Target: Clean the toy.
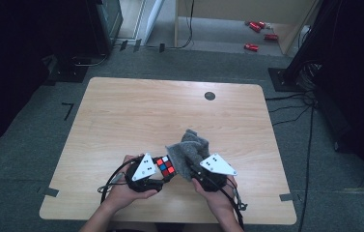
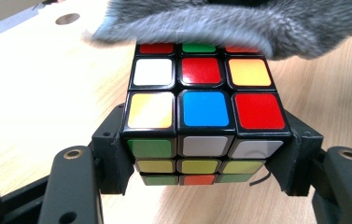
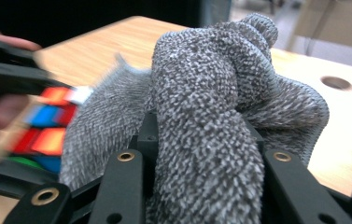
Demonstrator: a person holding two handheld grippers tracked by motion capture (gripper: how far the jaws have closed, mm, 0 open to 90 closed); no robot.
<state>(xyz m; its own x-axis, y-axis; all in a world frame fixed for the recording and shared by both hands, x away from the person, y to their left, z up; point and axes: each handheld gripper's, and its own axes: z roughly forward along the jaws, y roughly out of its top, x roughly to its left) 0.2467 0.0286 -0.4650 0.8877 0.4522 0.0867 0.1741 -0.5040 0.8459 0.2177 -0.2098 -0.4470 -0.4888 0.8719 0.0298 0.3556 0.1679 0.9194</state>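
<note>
A scrambled puzzle cube (image 1: 166, 166) (image 2: 201, 119) is clamped between the black jaws of my left gripper (image 1: 162, 173) (image 2: 204, 158), which is shut on its two sides near the table's front edge. A grey knitted cloth (image 1: 189, 152) (image 3: 211, 126) is bunched in my right gripper (image 1: 195, 171) (image 3: 201, 154), shut on it. The cloth's fuzzy edge (image 2: 229, 25) lies over the far row of the cube's top face. In the right gripper view the cube (image 3: 47, 126) shows blurred at the left beside the cloth.
The wooden table (image 1: 136, 116) has a round dark grommet hole (image 1: 210, 95) at the far right. Both hands (image 1: 121, 193) rest at the front edge. Cables, black stands and red items (image 1: 257, 34) lie on the floor beyond.
</note>
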